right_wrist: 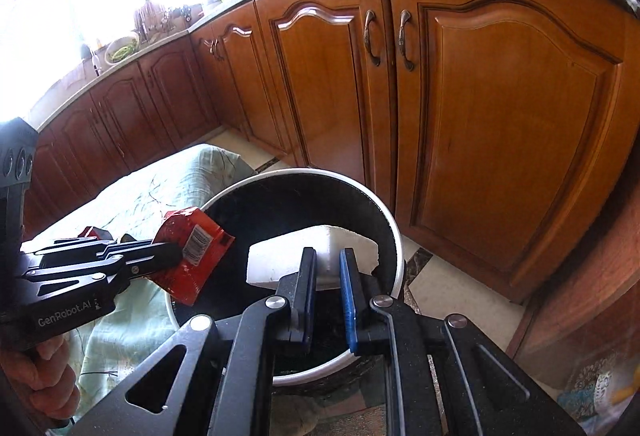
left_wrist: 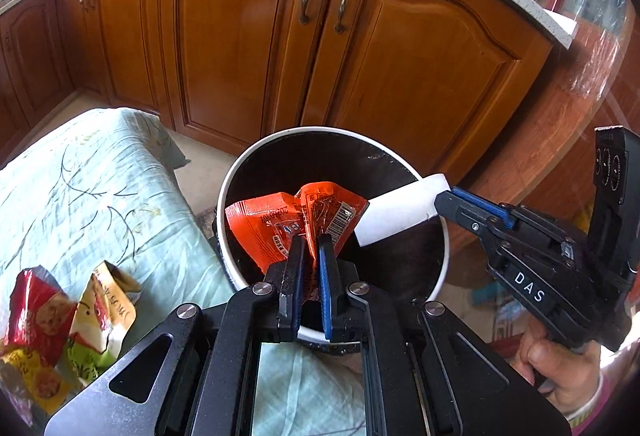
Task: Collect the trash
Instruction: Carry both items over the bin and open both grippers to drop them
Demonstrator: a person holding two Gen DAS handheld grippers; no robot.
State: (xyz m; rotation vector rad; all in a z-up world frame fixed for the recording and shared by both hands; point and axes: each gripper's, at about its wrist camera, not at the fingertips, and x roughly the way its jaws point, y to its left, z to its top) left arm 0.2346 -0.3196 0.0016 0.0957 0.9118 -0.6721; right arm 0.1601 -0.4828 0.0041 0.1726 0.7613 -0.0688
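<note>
Left wrist view: left tongs (left_wrist: pixel 308 240) clamped on an orange wrapper (left_wrist: pixel 280 220) above the white-rimmed bin (left_wrist: pixel 224 204). Right tongs (left_wrist: pixel 442 198) pinch a white foam block (left_wrist: pixel 400 212) over the same bin, beside the cloth-covered worktop (left_wrist: pixel 80 176) bearing 2 snack bags (left_wrist: pixel 64 328).

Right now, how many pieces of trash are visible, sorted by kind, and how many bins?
Orange snack wrapper, held in the left claw over the bin: 1
White foam block, held in the right claw: 1
Crumpled snack bags on the green cloth: 2
Bin: 1
Total: 5
</note>
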